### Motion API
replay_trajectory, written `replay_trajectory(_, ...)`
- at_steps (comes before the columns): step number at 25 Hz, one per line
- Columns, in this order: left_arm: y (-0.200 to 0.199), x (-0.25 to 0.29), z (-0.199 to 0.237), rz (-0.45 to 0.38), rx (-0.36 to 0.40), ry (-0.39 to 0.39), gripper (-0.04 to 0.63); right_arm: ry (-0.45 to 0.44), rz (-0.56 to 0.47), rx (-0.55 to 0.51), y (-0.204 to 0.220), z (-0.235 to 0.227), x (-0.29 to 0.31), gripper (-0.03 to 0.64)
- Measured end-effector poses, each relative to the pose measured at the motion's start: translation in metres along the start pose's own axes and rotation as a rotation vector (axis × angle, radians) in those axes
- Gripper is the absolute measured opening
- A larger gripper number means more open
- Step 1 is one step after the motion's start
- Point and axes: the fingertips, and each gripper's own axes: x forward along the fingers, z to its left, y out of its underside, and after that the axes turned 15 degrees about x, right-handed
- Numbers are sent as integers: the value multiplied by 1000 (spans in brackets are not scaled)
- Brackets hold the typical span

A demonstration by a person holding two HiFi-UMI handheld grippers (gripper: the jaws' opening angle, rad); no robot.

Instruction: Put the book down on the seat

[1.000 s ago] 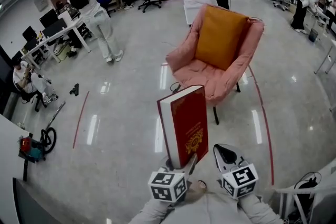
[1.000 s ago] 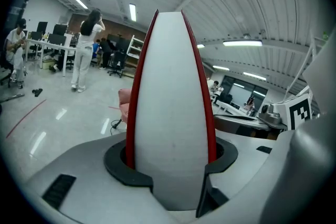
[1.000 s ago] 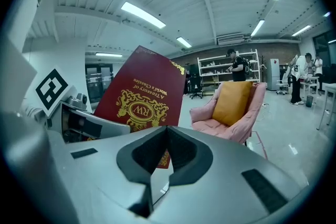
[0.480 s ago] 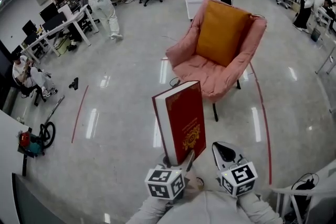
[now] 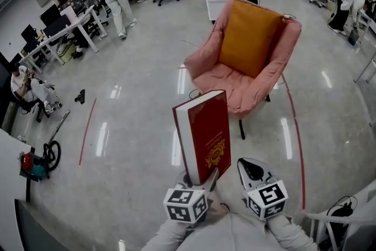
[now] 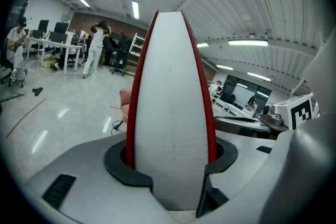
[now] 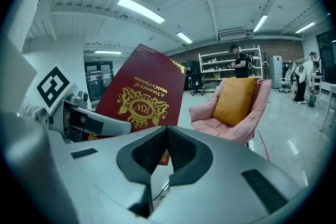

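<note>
A thick red hardback book with a gold crest stands upright in the air over the floor, short of the chair. My left gripper is shut on its bottom edge; in the left gripper view the white page block fills the gap between the jaws. The pink armchair with an orange cushion stands just beyond the book, and its seat is bare. My right gripper hovers beside the book's right side, shut and empty. From the right gripper view I see the book cover and the chair.
A red line runs along the floor right of the chair, another at the left. A white table and shelves stand behind the chair. Desks and people are at the far left. A cable lies by the chair's legs.
The book and both grippers have stayed almost still, shifting only slightly in the view. The person in white at the back left has walked farther away.
</note>
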Motion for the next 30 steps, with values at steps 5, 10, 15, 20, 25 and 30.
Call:
replay_trajectory(5,-12,24,19,15,2,21,247,11,8,10,-13,-11,30,5)
replay_trajectory(10,-29,56,43,24,1,40,247,27,26,15,-29,-30,66,5)
replay_trajectory(15,-48,81,72,29,2,45,247,39,27,17,-50,-42,102,6)
replay_trajectory(20,-73,106,106,30,-1,49,247,47,23,19,-76,-51,140,5)
replay_trajectory(25,-97,131,135,31,12,73,247,67,8,27,-102,-59,173,5)
replay_trajectory(30,-119,156,163,37,18,100,247,94,-2,38,-122,-66,203,5)
